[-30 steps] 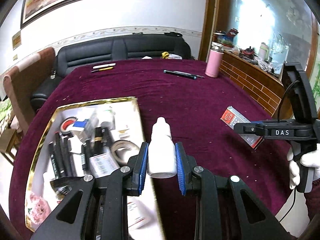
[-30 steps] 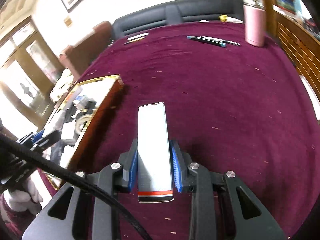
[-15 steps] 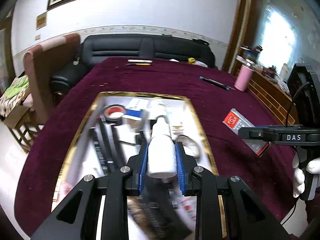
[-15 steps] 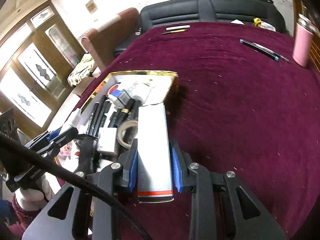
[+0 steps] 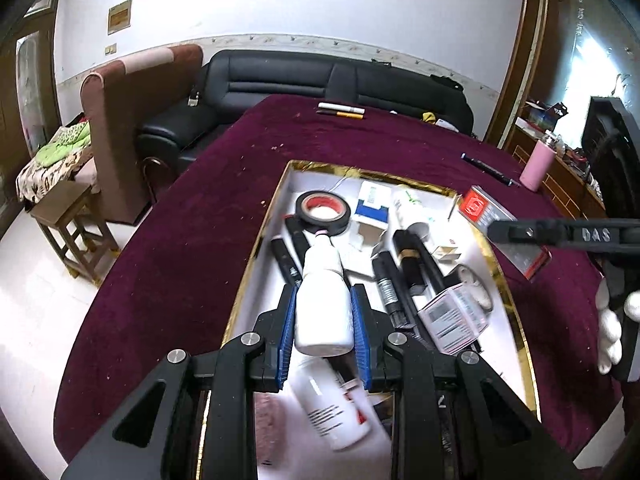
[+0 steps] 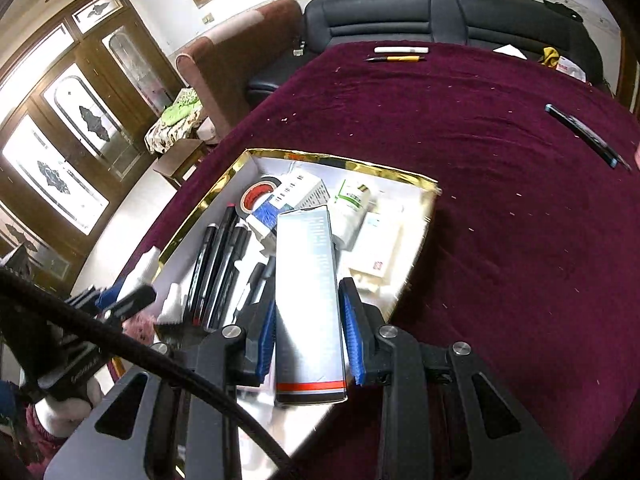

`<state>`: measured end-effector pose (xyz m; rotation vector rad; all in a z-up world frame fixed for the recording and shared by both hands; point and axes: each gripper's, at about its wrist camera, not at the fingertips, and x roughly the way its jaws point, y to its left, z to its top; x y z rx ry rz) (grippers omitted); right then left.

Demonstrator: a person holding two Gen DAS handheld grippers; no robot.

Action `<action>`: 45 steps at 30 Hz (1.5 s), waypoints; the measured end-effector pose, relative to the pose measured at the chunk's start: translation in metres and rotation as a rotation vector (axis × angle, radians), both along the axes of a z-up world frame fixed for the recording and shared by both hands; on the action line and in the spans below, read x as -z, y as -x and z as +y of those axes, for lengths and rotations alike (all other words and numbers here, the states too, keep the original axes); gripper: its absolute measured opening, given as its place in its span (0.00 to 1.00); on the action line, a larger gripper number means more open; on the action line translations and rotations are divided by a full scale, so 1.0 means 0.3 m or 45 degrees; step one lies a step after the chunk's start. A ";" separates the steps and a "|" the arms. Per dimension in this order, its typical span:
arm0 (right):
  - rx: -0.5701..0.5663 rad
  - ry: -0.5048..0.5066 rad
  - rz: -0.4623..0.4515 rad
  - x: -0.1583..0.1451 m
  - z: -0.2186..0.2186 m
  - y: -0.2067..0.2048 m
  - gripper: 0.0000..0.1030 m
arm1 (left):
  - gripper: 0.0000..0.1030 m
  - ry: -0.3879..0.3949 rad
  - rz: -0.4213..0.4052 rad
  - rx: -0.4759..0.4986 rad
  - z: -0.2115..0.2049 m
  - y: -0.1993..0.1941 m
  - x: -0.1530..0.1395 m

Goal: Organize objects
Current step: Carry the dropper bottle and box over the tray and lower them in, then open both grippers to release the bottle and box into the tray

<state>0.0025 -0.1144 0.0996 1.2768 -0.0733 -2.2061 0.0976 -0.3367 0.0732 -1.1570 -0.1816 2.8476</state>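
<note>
Both grippers now over the tray (image 5: 256, 240); jaws clamp white bottle (image 5: 323, 304), grey box (image 6: 308, 300).

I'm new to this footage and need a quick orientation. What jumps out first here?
Each gripper is clamped on something over the gold-rimmed box of clutter: the left gripper holds a white bottle, the right gripper a long silver carton. The box sits on a maroon tablecloth, with black markers and a tape roll inside.
</note>
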 end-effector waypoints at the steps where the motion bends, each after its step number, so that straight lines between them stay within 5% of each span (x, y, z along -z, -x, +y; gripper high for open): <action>1: -0.006 -0.002 -0.006 0.006 -0.015 0.010 0.27 | 0.22 0.002 -0.006 -0.001 -0.001 0.000 0.003; 26: 0.019 -0.145 -0.039 0.134 -0.156 0.135 0.27 | 0.23 0.122 -0.063 -0.033 -0.034 0.015 0.061; 28: 0.028 -0.150 -0.042 0.132 -0.156 0.137 0.27 | 0.25 0.119 -0.062 -0.038 -0.036 0.015 0.060; 30: 0.040 -0.154 -0.043 0.126 -0.157 0.137 0.27 | 0.39 0.118 -0.058 -0.046 -0.039 0.013 0.059; 45: 0.083 -0.093 0.068 0.002 -0.133 0.094 0.33 | 0.57 0.131 -0.049 -0.040 -0.013 0.002 0.045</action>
